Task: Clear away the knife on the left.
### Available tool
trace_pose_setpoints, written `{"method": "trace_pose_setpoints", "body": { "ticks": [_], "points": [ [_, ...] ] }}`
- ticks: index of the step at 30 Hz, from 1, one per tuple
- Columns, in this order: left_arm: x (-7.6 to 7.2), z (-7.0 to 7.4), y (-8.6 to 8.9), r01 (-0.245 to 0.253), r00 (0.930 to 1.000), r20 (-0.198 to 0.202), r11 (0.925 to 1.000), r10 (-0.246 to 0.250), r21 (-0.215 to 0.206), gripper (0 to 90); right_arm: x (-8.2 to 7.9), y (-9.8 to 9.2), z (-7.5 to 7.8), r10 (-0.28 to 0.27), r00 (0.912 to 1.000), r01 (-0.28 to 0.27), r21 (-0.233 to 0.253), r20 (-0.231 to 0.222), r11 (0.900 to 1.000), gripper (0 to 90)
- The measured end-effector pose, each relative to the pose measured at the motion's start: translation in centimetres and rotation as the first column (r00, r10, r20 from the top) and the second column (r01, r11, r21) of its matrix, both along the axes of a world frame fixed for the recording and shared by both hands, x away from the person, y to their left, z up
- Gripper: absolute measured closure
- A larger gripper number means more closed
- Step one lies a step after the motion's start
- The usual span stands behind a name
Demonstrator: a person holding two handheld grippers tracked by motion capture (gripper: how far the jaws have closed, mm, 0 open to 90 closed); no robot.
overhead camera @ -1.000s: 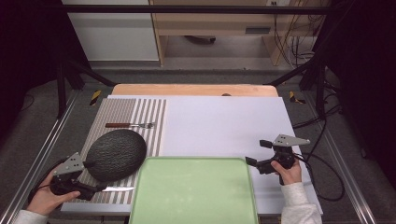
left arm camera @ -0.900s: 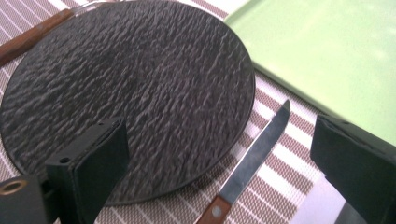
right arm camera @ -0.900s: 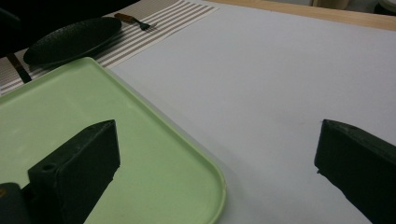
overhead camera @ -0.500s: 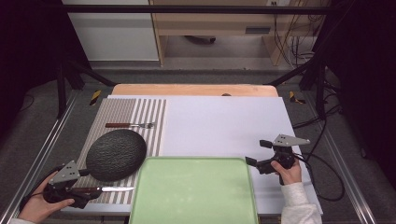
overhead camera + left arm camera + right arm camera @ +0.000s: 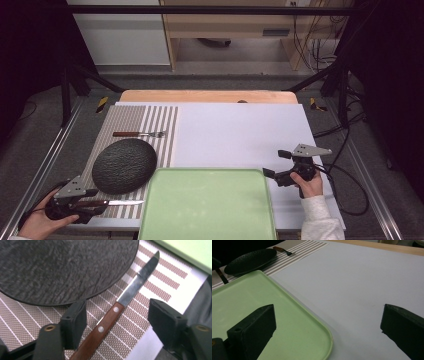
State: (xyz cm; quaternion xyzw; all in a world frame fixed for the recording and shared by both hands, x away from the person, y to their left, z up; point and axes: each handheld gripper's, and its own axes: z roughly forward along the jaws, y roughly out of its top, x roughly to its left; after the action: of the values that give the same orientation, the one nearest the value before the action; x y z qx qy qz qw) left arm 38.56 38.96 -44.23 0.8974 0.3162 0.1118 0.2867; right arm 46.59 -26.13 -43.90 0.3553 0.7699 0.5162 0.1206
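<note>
Desk (image 5: 240,135) white-topped, its near edge cut off by the frame in the high view. Green tray (image 5: 207,205) at the near edge, centre, near side out of frame. Striped mat (image 5: 145,120) along the left edge, partly covered by a dark plate (image 5: 124,165) at its middle. Fork (image 5: 139,134) beyond the plate, toward the far left corner, tines hard to make out. Left gripper (image 5: 92,201) at the near left corner, low over the mat, jaws spread wide to either side of the knife (image 5: 107,203) and not touching it in the left gripper view. Knife (image 5: 117,308) flat on the mat just beside the plate's near rim, wooden handle between the jaws with its end cut off at the bottom, blade tip pointing toward the tray. Right gripper (image 5: 275,167) near the right edge, just beside the tray's far right corner, jaws spread apart and holding nothing. Whether above or touching the desk, cannot tell.
</note>
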Motion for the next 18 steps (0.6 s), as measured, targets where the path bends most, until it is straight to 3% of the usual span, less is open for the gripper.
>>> {"method": "trace_pose_setpoints", "body": {
  "ticks": [9,18],
  "points": [
    [0.35,-0.40,-0.34,0.025,0.9991,-0.036,0.9980,-0.023,0.059,45.6,0.03,0.06,-0.07,0.002,1.0000,-0.002,-0.004,-0.001,1.000,0.5],
    [0.67,-0.64,-0.51,0.038,0.9990,-0.030,0.9932,-0.035,0.110,59.4,0.02,0.01,-0.03,0.000,1.0000,0.000,-0.003,0.000,1.000,0.5]
  ]
}}
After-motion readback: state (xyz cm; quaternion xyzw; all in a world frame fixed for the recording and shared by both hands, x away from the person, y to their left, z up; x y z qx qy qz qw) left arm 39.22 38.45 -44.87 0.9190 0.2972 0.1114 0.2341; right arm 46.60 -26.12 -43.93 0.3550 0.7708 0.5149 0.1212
